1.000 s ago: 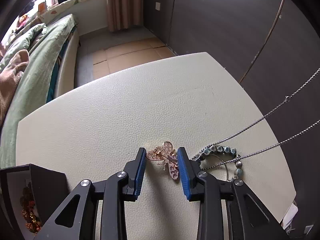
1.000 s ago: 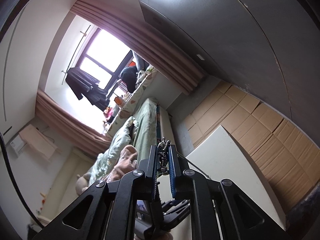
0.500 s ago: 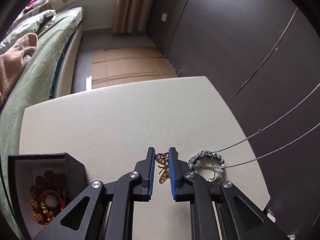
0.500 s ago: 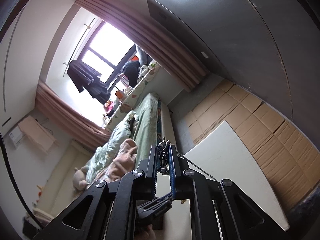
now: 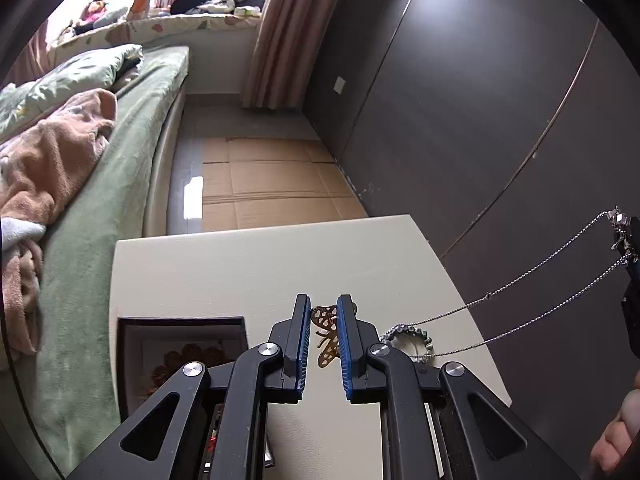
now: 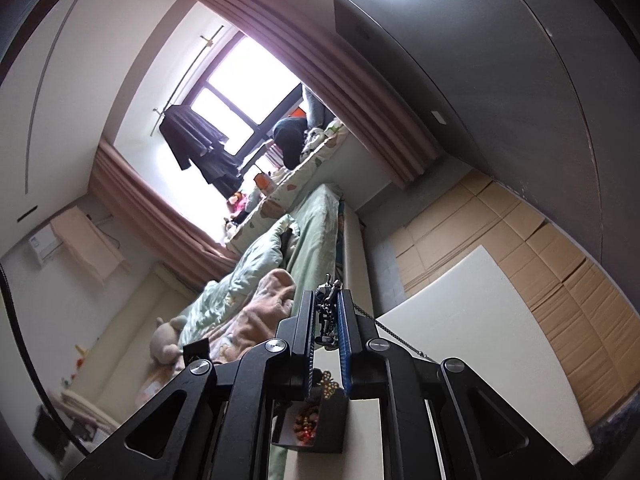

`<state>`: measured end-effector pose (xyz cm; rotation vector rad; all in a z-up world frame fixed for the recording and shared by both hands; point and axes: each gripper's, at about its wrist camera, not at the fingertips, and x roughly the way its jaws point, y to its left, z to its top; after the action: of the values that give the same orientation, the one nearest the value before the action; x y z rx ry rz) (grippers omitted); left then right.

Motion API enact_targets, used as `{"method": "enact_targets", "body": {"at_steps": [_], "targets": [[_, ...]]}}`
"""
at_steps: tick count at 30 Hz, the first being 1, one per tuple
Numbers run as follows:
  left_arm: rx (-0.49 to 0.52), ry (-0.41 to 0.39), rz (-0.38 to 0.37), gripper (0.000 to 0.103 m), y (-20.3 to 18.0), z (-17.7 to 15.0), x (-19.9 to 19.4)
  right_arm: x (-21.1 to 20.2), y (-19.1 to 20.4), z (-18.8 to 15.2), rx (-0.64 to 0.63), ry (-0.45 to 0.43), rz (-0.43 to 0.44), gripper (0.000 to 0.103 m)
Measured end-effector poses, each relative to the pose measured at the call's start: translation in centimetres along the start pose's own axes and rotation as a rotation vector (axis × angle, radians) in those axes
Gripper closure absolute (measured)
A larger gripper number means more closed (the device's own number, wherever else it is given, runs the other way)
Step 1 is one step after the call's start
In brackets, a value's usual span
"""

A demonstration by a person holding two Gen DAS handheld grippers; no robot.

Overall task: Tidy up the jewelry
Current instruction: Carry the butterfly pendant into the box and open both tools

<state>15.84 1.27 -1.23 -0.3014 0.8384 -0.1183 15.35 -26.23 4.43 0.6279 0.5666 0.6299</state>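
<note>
Between the blue pads of the left gripper [image 5: 324, 334], a gold butterfly ornament [image 5: 326, 330] with cut-out wings is clamped and is held clear of the cream table [image 5: 256, 268]. The jaws have just been closing, and the butterfly is now pinched between them. Just right of this gripper, a ring of grey-green beads [image 5: 410, 338] is seen low over the table's right part; whether it touches the surface cannot be told. Two strands of silver chain [image 5: 532, 292] are drawn taut from the beads up to the far right, where the clasp end is gripped by the right gripper [image 5: 626, 240] at the picture's edge. Part of a person's hand [image 5: 618, 436] is visible at the lower right.

On the near left of the table, an open black box [image 5: 180, 322] is set, and brown and reddish beaded pieces [image 5: 176, 360] are lying inside it.

From the right wrist view, the right gripper [image 6: 325, 320] is seen pressed together on the chain's clasp [image 6: 326, 312], with the chain [image 6: 394, 336] running down and right from the pads. Below it, the butterfly [image 6: 328, 388] and the black box [image 6: 320, 420] are partly seen. A bed with green bedding [image 5: 132, 128] is seen to the left of the table.
</note>
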Motion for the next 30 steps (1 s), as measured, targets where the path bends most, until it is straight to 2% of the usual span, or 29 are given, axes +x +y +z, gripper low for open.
{"method": "enact_targets", "body": {"at_steps": [6,14,22,24,25,27,28,29,30], "targets": [[-0.026,-0.048,-0.008,0.089,2.1,0.6,-3.1,0.1,3.8,0.9,-0.069,-0.007,-0.006,0.091],[-0.044,-0.066,-0.023,0.089,4.4,0.8,-5.3,0.5,9.8,2.2,-0.191,-0.013,-0.025,0.091],[-0.071,-0.027,-0.024,0.089,6.1,0.6,-6.1,1.0,14.7,2.2,-0.264,-0.017,-0.014,0.091],[-0.083,-0.009,-0.046,0.088,6.5,0.6,-6.1,1.3,15.8,2.1,-0.275,-0.014,-0.004,0.091],[-0.096,0.005,-0.052,0.085,6.8,0.6,-6.0,1.5,16.3,1.9,-0.28,-0.012,0.002,0.091],[-0.124,0.031,-0.049,0.062,7.5,0.5,-5.8,1.9,17.2,1.6,-0.289,-0.006,0.017,0.091],[-0.137,0.037,-0.05,0.037,7.9,0.4,-5.7,2.2,17.7,1.4,-0.293,-0.001,0.025,0.091],[-0.149,0.031,-0.049,0.024,8.3,0.4,-5.9,2.5,18.2,1.2,-0.297,0.004,0.033,0.091],[-0.161,0.017,-0.05,0.023,8.7,0.4,-6.4,2.9,18.6,0.9,-0.302,0.009,0.038,0.091]]}}
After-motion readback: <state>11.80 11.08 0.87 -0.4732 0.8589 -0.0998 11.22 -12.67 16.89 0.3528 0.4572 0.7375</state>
